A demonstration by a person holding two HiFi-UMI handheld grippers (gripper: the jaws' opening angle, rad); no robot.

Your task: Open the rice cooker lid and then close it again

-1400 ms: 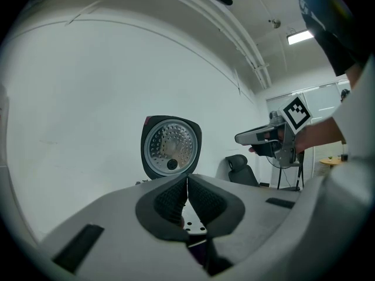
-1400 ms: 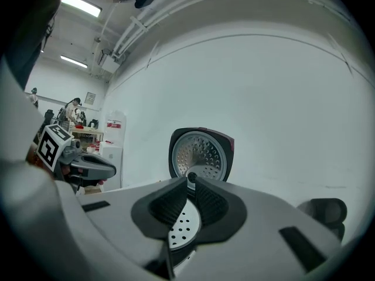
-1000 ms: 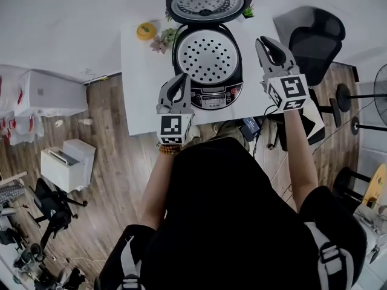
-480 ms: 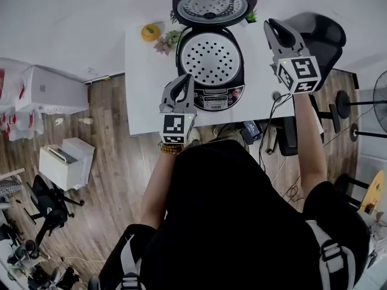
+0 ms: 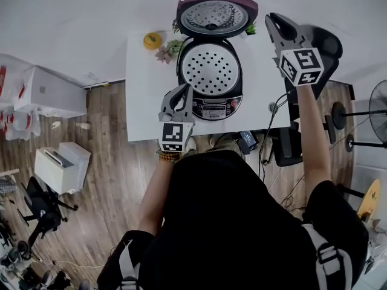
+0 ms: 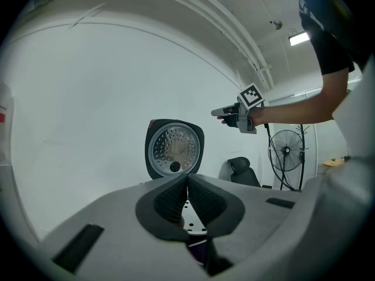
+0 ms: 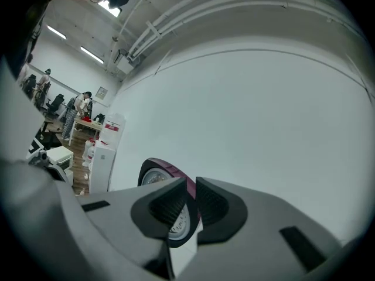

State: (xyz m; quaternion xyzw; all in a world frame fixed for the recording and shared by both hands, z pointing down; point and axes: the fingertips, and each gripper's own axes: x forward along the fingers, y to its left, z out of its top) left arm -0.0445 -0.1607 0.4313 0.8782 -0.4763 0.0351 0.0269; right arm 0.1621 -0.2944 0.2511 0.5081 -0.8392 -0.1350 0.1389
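Observation:
The rice cooker (image 5: 211,71) stands on the white table (image 5: 145,95) with its maroon lid (image 5: 216,14) swung fully up, showing the perforated inner plate. My left gripper (image 5: 186,89) hovers at the cooker's front left, shut and empty; in the left gripper view its jaws (image 6: 187,177) point at the upright lid (image 6: 174,148). My right gripper (image 5: 273,19) is raised to the right of the lid, apart from it, shut with nothing held. Behind its jaws (image 7: 190,183) in the right gripper view shows the lid's maroon edge (image 7: 159,167). The right gripper (image 6: 227,113) also shows in the left gripper view.
An orange object (image 5: 152,40) and a small plant (image 5: 168,49) sit left of the cooker; another plant (image 5: 250,28) sits right of the lid. A black office chair (image 5: 323,41) stands beyond the table's right edge, with a fan (image 5: 378,101) further right. Cables hang under the table's front.
My right gripper has risen and moved farther from me, from beside the pot up beside the open lid. The left gripper has stayed put; the lid stays open.

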